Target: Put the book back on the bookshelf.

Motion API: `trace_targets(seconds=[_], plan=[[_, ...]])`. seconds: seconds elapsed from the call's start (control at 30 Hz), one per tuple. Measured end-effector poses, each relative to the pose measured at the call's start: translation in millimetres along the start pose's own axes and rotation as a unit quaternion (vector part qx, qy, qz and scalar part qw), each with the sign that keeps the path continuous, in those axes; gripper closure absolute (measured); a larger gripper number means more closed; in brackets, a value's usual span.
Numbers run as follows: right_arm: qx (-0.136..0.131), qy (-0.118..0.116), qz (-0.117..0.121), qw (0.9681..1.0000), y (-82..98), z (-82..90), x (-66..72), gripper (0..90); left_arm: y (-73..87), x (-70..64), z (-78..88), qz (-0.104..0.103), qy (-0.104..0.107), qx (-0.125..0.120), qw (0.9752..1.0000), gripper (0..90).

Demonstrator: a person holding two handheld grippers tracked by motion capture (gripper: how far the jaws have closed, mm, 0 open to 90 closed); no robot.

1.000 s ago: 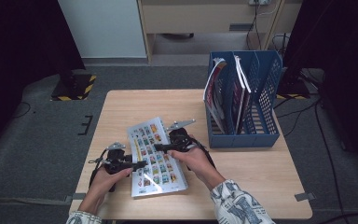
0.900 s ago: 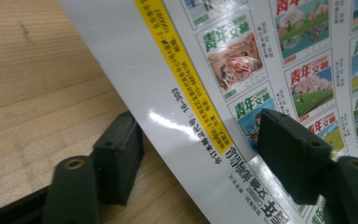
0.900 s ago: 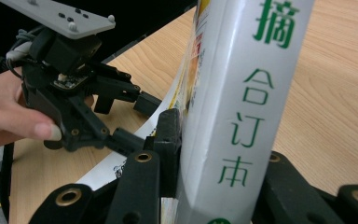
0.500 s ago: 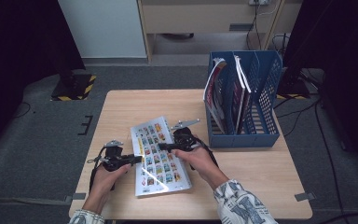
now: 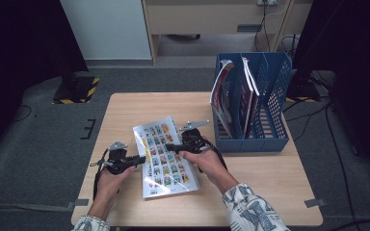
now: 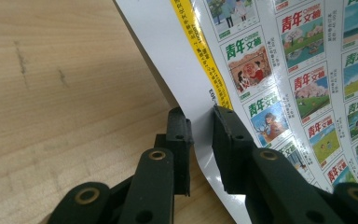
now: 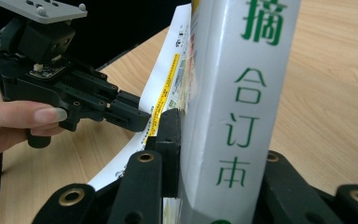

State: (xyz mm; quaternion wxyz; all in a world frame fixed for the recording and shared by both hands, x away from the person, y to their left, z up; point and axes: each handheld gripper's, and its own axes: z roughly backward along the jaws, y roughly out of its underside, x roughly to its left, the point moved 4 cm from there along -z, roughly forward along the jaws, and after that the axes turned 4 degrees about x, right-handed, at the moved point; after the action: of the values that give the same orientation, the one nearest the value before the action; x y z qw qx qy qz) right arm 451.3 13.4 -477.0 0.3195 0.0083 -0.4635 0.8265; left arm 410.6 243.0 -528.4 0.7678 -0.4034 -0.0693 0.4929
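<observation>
Both grippers are pinching the book [image 5: 166, 156]: left fingers [image 6: 179, 135] just closing on its thin cover, right fingers [image 7: 170, 140] squeezing its spine. That cover might tear or slip free.

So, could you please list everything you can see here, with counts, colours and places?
Magazine: one, white cover with colourful picture grid, lying on the table's near middle.
File rack: one, blue, at the table's right, far side.
Magazines in the rack: several, red and white, standing upright.
Table: one, light wood.
Floor block: one, black with yellow stripes, beyond the table's left.
Left gripper: black, jaws just closed on the cover's edge.
Right gripper: black, clamping the spine.
</observation>
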Motion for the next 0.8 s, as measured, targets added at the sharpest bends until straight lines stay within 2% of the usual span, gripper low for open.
trace_targets(seconds=[0.2, 0.6, 0.8], plan=[[-0.013, 0.006, 0.014, 0.9998, -7.6, 5.3, 0.5, 73.5, -7.4, -1.8, 6.3, -0.009, -0.014, -0.026, 0.9995, 77.2], [-0.002, 0.018, 0.039, 0.9991, -16.6, 6.3, 0.1, 73.5, -15.5, -1.0, 8.8, -0.022, -0.027, -0.039, 0.9986, 77.5], [0.0, 0.018, 0.035, 0.9992, -22.7, 2.6, -4.6, 73.5, -20.4, 4.1, 9.0, -0.022, -0.03, -0.04, 0.9985, 77.6]])
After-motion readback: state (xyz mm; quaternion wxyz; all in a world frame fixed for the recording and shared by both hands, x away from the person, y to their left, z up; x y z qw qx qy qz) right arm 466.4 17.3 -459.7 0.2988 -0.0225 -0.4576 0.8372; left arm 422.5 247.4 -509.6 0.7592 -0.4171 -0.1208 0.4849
